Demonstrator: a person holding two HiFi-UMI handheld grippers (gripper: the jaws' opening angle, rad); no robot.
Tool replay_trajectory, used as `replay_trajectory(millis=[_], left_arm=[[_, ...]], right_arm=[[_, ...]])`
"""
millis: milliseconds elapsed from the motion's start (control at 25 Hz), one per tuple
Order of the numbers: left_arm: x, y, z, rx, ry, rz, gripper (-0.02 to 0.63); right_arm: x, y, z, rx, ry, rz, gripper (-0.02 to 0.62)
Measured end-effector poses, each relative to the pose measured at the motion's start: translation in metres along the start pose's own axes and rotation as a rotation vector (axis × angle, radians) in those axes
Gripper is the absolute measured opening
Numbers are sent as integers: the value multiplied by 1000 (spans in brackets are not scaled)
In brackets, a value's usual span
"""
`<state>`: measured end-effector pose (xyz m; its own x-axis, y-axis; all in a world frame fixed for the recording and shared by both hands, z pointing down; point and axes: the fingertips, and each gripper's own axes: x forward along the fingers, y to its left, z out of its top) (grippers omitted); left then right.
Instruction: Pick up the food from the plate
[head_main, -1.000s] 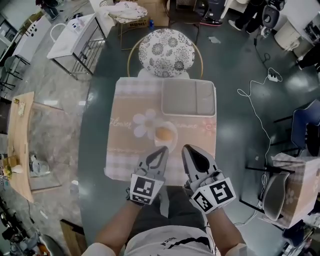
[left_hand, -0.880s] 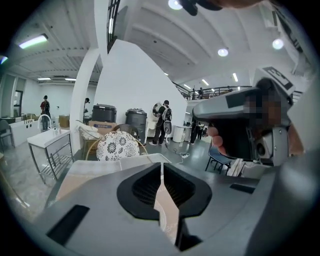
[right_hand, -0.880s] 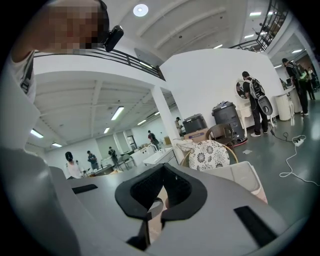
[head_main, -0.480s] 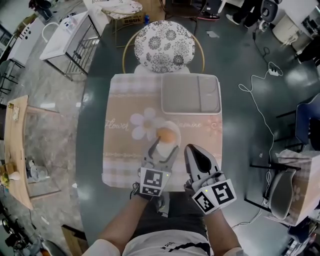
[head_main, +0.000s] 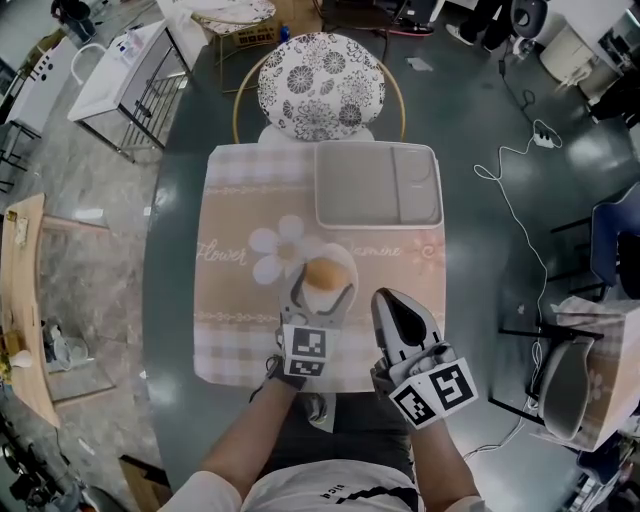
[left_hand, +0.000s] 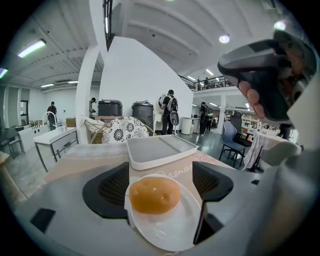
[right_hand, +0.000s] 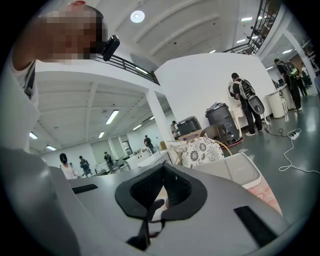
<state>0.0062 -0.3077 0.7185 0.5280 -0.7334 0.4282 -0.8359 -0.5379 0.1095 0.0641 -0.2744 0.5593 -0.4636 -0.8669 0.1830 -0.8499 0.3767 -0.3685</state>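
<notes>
While the left gripper (head_main: 322, 292) jaws are opening, they stand either side of the food (head_main: 323, 272), pads not pressing on it. Food: one rounded orange-brown bun, glossy, on a small white plate (head_main: 347, 266) near the middle of the placemat (head_main: 235, 300), slightly toward its front edge. Grey tray (head_main: 380, 185) at the far right corner. Right gripper (head_main: 392, 305) closed on nothing, over the front edge just right of the plate.

Judgement: bun looks light and soft, likely to dent; skin perhaps slick. Plate looks light too and may slide on the cloth. Best hold is across the widest middle, pads level, gentle squeeze, clear of the plate rim.
</notes>
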Motion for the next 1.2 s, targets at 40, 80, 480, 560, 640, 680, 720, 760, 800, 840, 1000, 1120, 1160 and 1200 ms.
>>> replay_trajectory(millis=[40,80,480,560,640,680,720,760,800,840,1000,1120,1160,1200], left_arm=[[3,0,-3,0,-2,7,375],[6,0,-5,0,-4,11,384],[34,6,-31,24,41,27,434],[40,5,-36,34,57,23,441],[44,6,-41,35,70,30,443],[46,7,-43,33,76,35,443],[47,8,-45,31,78,38,443],[48,9,-45,32,79,39,443],[49,9,-46,34,78,37,443],[49,9,-46,34,78,35,442],[42,12,-39,18,74,36,442],[30,12,-24,9,68,29,442],[23,11,-18,7,65,24,442],[16,9,-13,5,63,19,442]], right_arm=[[0,-2,-2,0,-1,-2,14],[0,-3,-3,0,-1,-3,14],[8,-10,-25,-11,11,33,14],[8,-11,-25,-17,11,37,14],[8,-13,-25,-21,12,36,14],[7,-14,-26,-22,13,34,14],[7,-15,-27,-24,14,33,14],[6,-16,-28,-25,16,31,14],[6,-18,-29,-26,18,29,14],[5,-19,-29,-26,20,28,14],[2,-20,-25,-28,20,25,14],[2,-18,-19,-23,25,22,14],[2,-16,-17,-19,30,22,14],[1,-12,-15,-13,36,23,14]])
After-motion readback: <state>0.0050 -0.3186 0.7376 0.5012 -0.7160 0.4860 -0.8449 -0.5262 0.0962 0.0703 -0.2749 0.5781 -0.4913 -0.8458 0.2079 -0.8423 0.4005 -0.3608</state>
